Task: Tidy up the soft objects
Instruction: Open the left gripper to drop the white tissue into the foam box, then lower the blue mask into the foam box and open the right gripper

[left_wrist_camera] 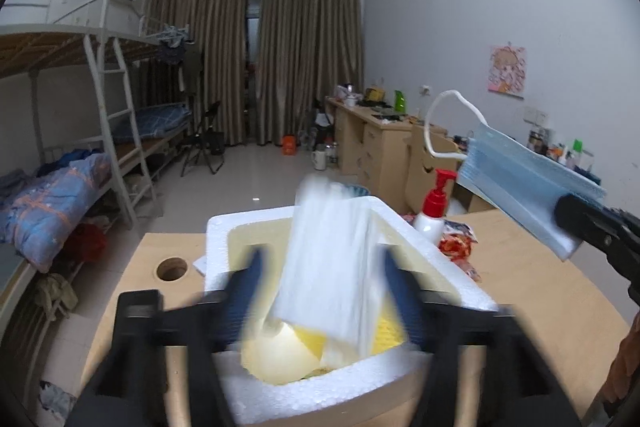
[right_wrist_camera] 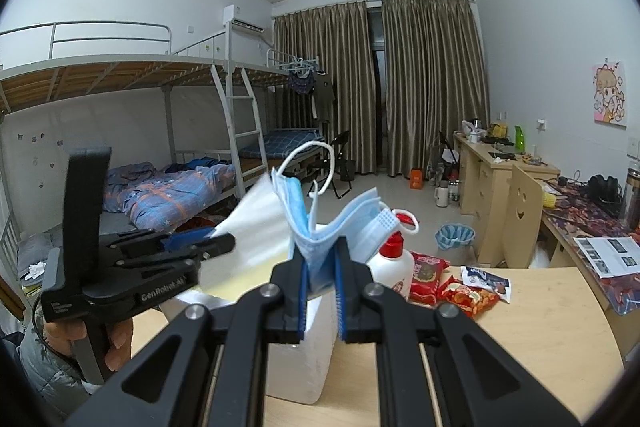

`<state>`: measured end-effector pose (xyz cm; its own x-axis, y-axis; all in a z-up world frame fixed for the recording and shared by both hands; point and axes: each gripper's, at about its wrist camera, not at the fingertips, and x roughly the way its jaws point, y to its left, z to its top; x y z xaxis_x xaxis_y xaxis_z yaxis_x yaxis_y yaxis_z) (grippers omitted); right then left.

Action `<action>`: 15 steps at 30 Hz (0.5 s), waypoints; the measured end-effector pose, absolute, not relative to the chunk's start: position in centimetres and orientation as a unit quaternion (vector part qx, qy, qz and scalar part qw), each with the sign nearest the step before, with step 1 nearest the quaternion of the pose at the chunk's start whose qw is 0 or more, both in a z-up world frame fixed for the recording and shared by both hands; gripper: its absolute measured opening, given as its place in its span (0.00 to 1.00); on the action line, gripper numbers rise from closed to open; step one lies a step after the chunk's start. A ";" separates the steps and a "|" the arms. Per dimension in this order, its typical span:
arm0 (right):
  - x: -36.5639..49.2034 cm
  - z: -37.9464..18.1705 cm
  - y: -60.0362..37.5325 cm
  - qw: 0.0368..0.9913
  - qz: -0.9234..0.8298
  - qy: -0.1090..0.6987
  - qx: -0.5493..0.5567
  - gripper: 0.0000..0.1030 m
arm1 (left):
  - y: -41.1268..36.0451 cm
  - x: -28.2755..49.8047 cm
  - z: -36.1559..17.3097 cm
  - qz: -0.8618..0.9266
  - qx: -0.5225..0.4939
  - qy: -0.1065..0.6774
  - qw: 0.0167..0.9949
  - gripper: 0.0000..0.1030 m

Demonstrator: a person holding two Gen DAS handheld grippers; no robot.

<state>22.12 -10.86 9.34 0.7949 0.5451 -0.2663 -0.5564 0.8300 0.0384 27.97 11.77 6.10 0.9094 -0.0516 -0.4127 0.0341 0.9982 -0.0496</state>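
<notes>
our left gripper [left_wrist_camera: 324, 291] has its jaws wide apart, a white tissue pack [left_wrist_camera: 332, 259] loose between them over the foam box [left_wrist_camera: 304, 399]. our right gripper [right_wrist_camera: 320, 279] pinches a blue mask [right_wrist_camera: 320, 227].

Light wood table [right_wrist_camera: 540, 323] with a rounded edge and a round cable hole [left_wrist_camera: 172, 268] near its left side — carries a white foam box [left_wrist_camera: 316, 393], open-topped. Just right of the box stands a white pump bottle [right_wrist_camera: 394, 269] with a red cap. Beside the bottle lie red snack packets [right_wrist_camera: 466, 297] and a small white-and-blue wrapper [right_wrist_camera: 486, 279] — flat on the wood.
</notes>
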 end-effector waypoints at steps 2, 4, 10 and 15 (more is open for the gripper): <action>22.1 9.4 -10.7 0.947 0.291 0.134 -0.023 0.14 | 12.1 27.9 6.1 -0.014 -0.029 0.207 0.978 0.85; 22.1 9.4 -10.6 0.947 0.290 0.134 -0.023 0.14 | 12.6 27.5 6.4 -0.011 -0.043 0.192 0.980 0.90; 22.2 9.5 -10.4 0.947 0.291 0.136 -0.025 0.14 | 13.0 26.7 6.8 0.003 -0.039 0.181 0.983 0.94; 22.4 9.4 -9.9 0.945 0.296 0.138 -0.027 0.14 | 13.1 25.2 7.3 0.014 -0.028 0.167 0.985 0.98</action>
